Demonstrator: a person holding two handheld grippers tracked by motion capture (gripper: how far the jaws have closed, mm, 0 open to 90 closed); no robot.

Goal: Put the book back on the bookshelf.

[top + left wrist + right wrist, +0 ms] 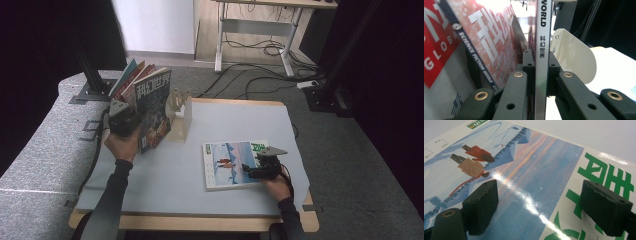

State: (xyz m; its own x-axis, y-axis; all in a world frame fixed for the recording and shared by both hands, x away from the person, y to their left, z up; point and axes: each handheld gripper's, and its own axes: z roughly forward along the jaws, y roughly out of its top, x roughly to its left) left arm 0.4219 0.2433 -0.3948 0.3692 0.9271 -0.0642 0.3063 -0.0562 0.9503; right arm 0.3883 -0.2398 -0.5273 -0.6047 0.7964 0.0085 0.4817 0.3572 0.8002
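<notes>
While right tool [248, 171] hovers lower right of high view, jaws wide, nothing between, low over blue magazine [231, 162] lying flat on surface [175, 175]. Left tool [126, 124] mid-left, jaws narrow, clamped on spine of upright magazine [155, 107]. More magazines [131, 75] lean behind, upper left. Pale bookend [181, 117] just right of held magazine. Desk [260, 30] far back, top centre.

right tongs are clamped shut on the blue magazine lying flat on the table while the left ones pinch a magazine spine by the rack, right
Not quite. The right tongs are open, their pads spread apart over the blue magazine with nothing pinched, as the right gripper view shows. The rest holds: the magazine lies flat, and the left tongs pinch a magazine spine by the rack.
</notes>
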